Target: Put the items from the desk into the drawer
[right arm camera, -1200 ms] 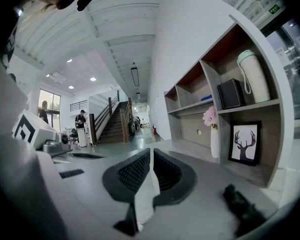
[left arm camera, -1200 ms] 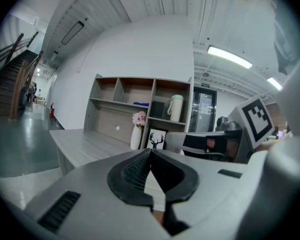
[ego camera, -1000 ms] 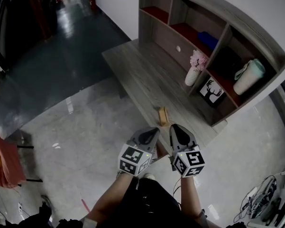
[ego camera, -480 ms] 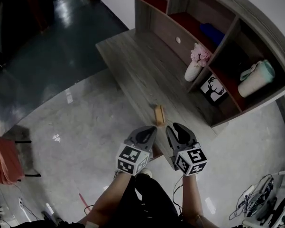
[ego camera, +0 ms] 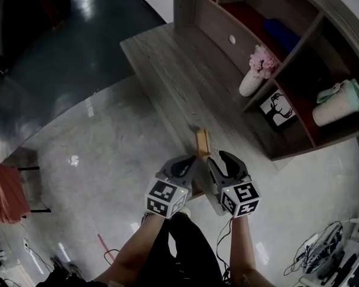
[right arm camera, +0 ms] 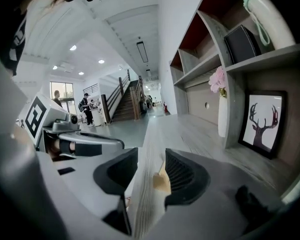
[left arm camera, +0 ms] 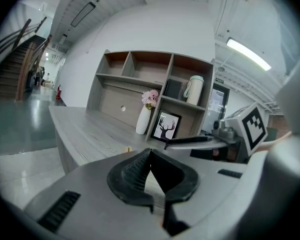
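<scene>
A small tan wooden block [ego camera: 202,142] lies near the front edge of the grey wooden desk [ego camera: 167,64]. My right gripper [ego camera: 218,159] hovers just short of it, open, its jaws having just been opening. In the right gripper view the block [right arm camera: 162,181] shows ahead through the gap of the right gripper [right arm camera: 150,168], by the right pad, untouched. My left gripper [ego camera: 190,160] is beside it on the left, shut and holding nothing; its pads meet at the tip of the left gripper [left arm camera: 149,152]. A drawer front [ego camera: 232,39] with a round hole sits in the shelf unit behind.
The shelf unit [ego camera: 322,34] at the desk's back holds a white vase with pink flowers [ego camera: 254,76], a deer picture [ego camera: 279,109], a pale bottle [ego camera: 340,103] and a blue item [ego camera: 282,33]. Cables [ego camera: 322,253] lie on the shiny floor at the lower right.
Both grippers have come down and closer to the desk's front edge and the block. The right gripper's jaws have parted; the left stays shut.
</scene>
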Tool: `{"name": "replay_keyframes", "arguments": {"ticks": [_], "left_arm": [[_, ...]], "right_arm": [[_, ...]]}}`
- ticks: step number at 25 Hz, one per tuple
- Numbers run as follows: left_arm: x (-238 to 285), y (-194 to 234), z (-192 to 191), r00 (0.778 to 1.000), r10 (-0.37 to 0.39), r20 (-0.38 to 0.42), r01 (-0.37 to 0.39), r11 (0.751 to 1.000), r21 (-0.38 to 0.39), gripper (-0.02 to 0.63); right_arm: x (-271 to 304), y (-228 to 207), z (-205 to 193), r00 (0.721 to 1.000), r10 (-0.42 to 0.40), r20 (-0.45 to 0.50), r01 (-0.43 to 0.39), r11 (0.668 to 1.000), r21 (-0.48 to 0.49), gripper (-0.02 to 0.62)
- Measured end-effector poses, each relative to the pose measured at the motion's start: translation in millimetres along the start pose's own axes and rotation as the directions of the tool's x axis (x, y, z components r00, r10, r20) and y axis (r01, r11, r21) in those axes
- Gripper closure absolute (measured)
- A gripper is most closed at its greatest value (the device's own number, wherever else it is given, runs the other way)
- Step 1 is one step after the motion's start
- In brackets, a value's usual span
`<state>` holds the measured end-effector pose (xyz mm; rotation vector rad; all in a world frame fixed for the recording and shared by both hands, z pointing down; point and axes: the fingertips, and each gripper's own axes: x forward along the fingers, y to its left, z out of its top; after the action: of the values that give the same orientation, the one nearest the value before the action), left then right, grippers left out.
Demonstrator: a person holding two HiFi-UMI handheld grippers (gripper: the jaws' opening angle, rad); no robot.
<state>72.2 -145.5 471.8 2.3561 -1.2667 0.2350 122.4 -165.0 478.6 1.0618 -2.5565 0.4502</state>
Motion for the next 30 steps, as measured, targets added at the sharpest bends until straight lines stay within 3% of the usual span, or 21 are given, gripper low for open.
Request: {"name": "replay_keyframes", "arguments": {"ticks": [7,15,25,30], "left_arm": [[13.4,9.9,-13.0,1.0,0.023,-0.018,-0.024,0.999,-0.033,0.595],[21.4,18.7,-25.3,0.999,0.04,-0.023,-0.041,0.998,-0.05,0.595],[13.2,29.6,-37.8,0.997,0.073,-0.036,-0.075,0.994,-0.074,0.595],[8.5,31.2,-40.1,0.996,0.08,-0.031,-0.082,0.992,-0.094,0.595]], "right_arm": [[23.5,-1.2,-28.7,0.991,0.063,-0.115,-0.078,0.989,-0.129,0.416],[48.0,-2.3,-55.3,0.979,0.046,-0.198,-0.096,0.963,-0.251,0.416],[68.7,-5.9,-70.5,0.967,0.072,-0.243,-0.138,0.954,-0.266,0.419],[68.2,-6.6,-71.7,0.969,0.065,-0.24,-0.127,0.959,-0.252,0.459]]}}
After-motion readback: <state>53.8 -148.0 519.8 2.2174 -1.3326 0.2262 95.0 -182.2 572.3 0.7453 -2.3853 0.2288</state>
